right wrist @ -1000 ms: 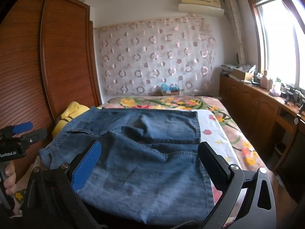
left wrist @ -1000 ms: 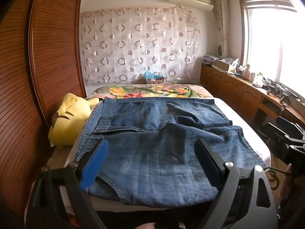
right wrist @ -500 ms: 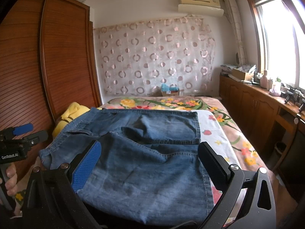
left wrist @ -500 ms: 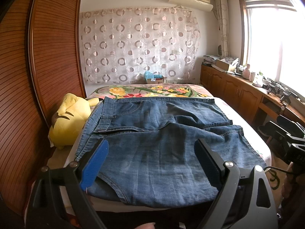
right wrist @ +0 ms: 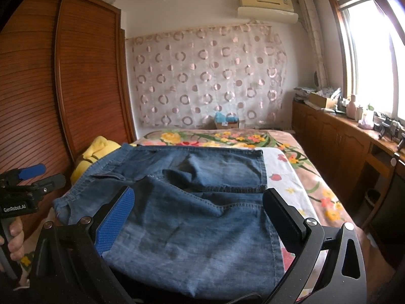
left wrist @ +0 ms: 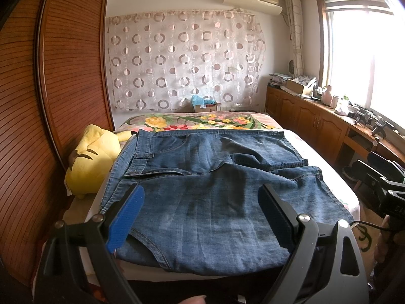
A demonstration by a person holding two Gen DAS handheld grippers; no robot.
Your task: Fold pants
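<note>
Jeans (left wrist: pixel 207 190) lay on the bed (left wrist: pixel 329 167), already folded over on themselves, filling most of the near end; the front fold reached the near edge and one corner hung slightly past it. Left gripper (left wrist: pixel 200 217) hovered over the near edge, fingers spread wide, holding nothing. Right gripper (right wrist: pixel 195 217) likewise, fingers spread and empty above the denim, toward the bed's right side.

Risks, as judged: the layers sat uneven, the upper one skewed against the lower, so pinching only the top layer would probably drag it off and open the fold. The overhanging corner could slide off the near edge if tugged. A yellow plush toy (left wrist: pixel 91 159) crowded the bed's left edge and touched the waistband side; a sweep that way could snag it.

Denim looked heavy and stiff-ish, faded mid-blue, with raised seams and hems. Bedding beneath was smooth, floral-printed. Finger pads were ribbed, one blue, one black.
</note>
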